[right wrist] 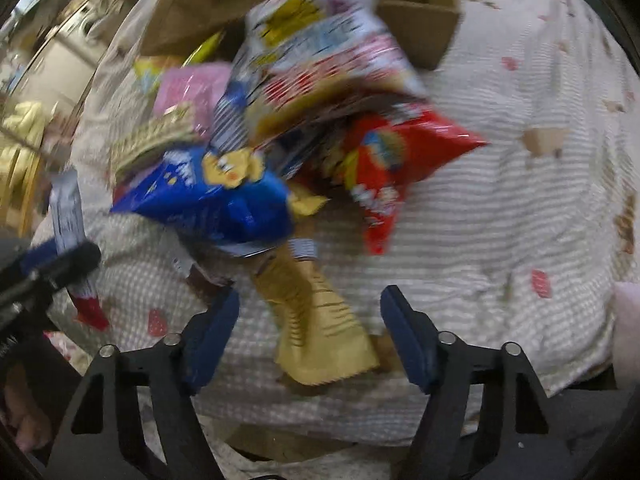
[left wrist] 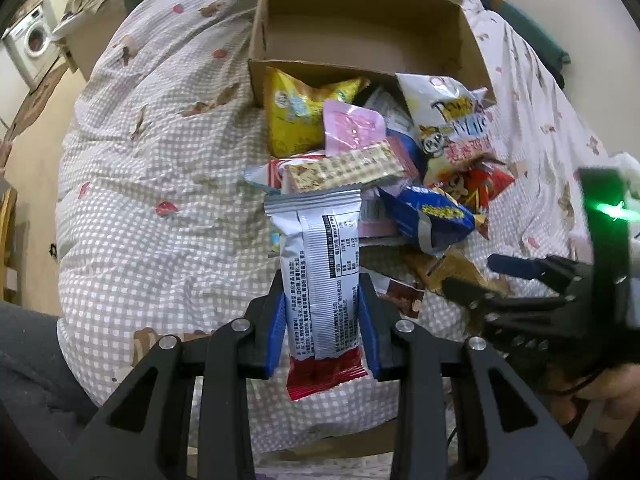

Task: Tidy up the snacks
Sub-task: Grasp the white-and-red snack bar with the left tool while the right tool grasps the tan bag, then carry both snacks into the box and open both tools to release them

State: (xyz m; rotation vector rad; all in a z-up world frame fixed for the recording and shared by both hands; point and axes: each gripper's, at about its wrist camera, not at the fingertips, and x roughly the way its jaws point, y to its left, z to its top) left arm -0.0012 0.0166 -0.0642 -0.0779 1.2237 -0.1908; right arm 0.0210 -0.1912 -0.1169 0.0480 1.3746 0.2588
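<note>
My left gripper (left wrist: 323,280) is shut on a silver snack bar (left wrist: 316,240) with a red end, held upright above the bedcover. Behind it a heap of snacks spills from an open cardboard box (left wrist: 360,16): a yellow bag (left wrist: 296,116), a pink pack (left wrist: 352,128), a blue bag (left wrist: 432,216) and a white bag (left wrist: 452,120). My right gripper (right wrist: 310,300) points down, open, with a tan wafer packet (right wrist: 320,328) between its fingers; gaps show on both sides. The blue bag (right wrist: 208,196) and a red bag (right wrist: 396,160) lie just beyond. This view is blurred.
A checked bedcover (left wrist: 160,240) with small prints lies under everything. The box's far compartment holds nothing. A washing machine (left wrist: 34,40) stands far left. A hand (left wrist: 608,388) holds the right gripper (left wrist: 472,274) at the right edge. The left gripper (right wrist: 60,260) shows at the right view's left edge.
</note>
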